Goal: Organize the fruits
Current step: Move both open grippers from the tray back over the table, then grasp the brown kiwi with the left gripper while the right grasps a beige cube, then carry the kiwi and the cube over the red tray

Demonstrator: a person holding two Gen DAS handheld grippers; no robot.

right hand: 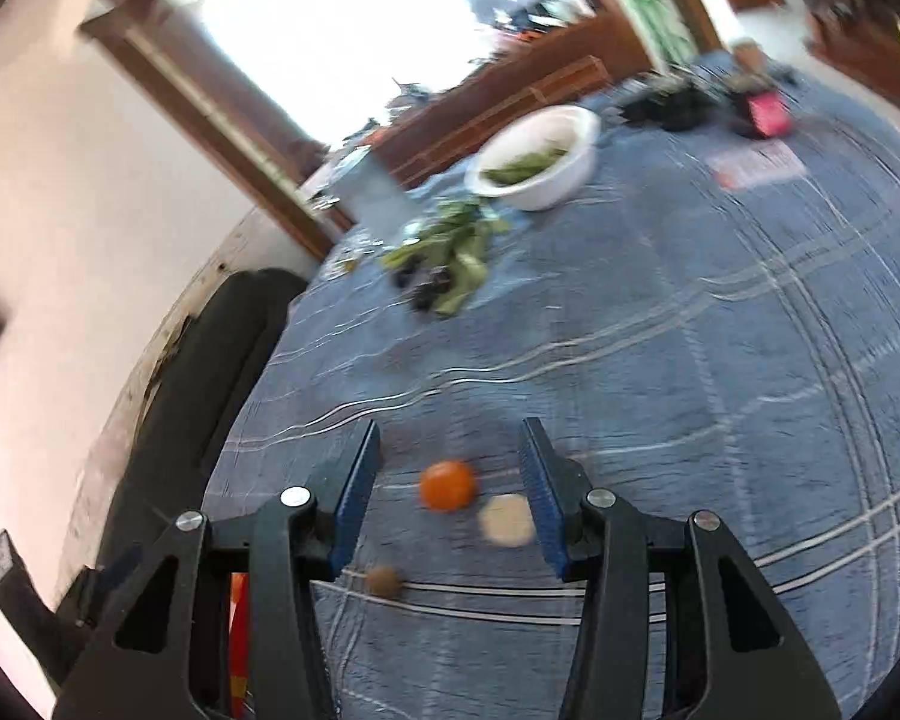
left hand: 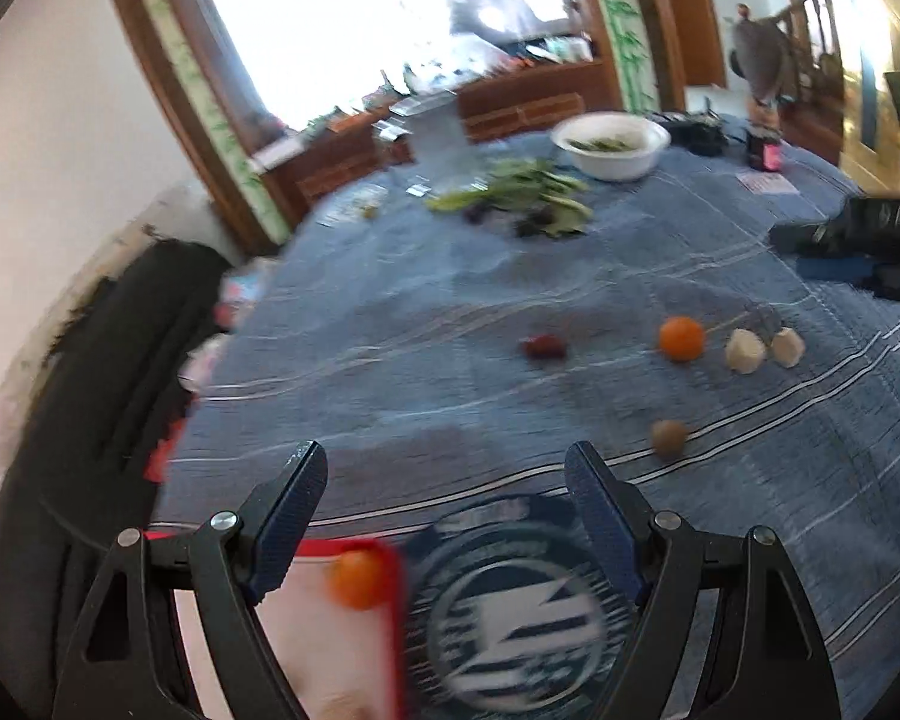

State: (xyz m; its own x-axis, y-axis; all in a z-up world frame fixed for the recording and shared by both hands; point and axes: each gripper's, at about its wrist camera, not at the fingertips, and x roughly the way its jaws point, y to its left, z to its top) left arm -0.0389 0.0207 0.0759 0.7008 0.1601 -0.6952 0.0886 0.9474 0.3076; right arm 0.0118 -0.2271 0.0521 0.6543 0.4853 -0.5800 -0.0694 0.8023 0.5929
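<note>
My left gripper (left hand: 444, 468) is open and empty above a red-rimmed white tray (left hand: 390, 612) that holds a small orange fruit (left hand: 359, 579). On the blue cloth ahead lie a dark red fruit (left hand: 544, 346), an orange (left hand: 681, 338), two pale peeled pieces (left hand: 745, 350) (left hand: 787, 347) and a brown kiwi (left hand: 669, 438). My right gripper (right hand: 450, 444) is open and empty just above the orange (right hand: 448, 484). A pale piece (right hand: 506, 519) lies by its right finger, and the kiwi (right hand: 384, 581) lies near its left finger.
A white bowl (left hand: 612, 144) with greens stands at the back, with loose leafy greens (left hand: 522, 198) in front of it. A round blue logo mat (left hand: 522, 618) lies beside the tray. A dark chair back (left hand: 90, 390) stands at the left table edge. My right gripper's black body (left hand: 858, 240) is at the right.
</note>
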